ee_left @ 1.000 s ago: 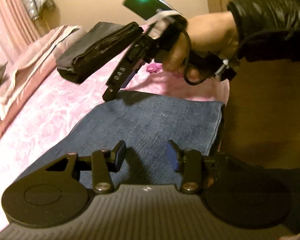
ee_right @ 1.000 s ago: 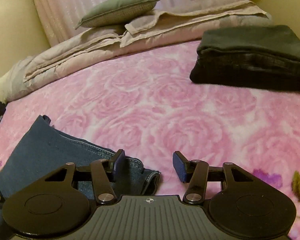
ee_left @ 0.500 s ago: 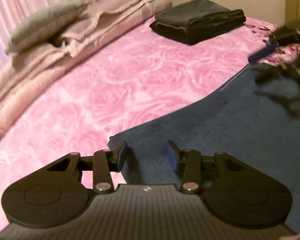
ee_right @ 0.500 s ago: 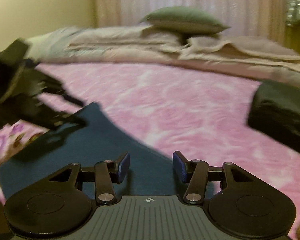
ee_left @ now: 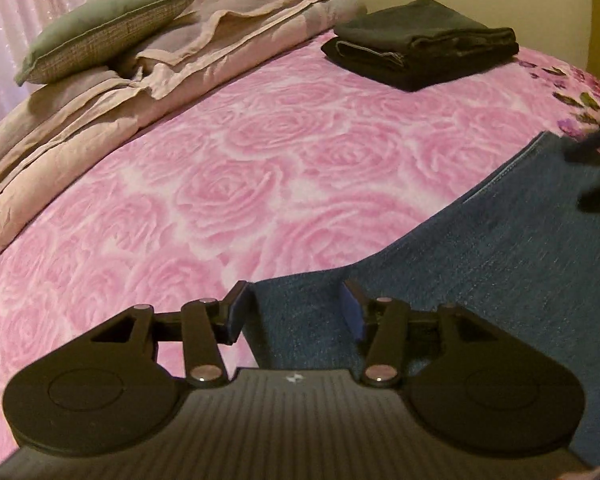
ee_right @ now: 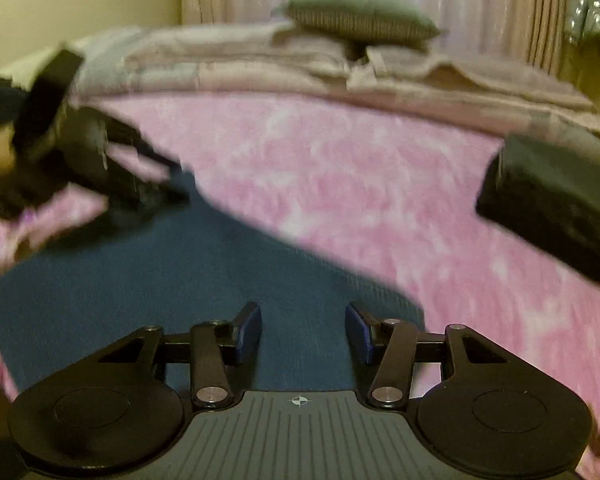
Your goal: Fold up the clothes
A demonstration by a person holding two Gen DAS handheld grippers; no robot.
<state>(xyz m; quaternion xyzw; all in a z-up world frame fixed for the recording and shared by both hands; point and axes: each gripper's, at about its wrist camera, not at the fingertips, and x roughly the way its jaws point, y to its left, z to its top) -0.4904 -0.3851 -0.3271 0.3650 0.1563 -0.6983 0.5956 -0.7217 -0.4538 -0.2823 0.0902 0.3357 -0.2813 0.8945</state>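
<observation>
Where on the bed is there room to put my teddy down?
The widest bare patch of pink rose bedspread lies between the crumpled duvet, the dark folded stack and the blue jeans. It is crowded at the jeans, where both hand-held grippers hover.

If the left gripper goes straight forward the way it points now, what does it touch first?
Most likely the blue jeans: the left gripper is open with the jeans' corner lying between its fingers. Beyond that is the pink bedspread. Its height above the cloth is unclear, so it may already touch.
</observation>
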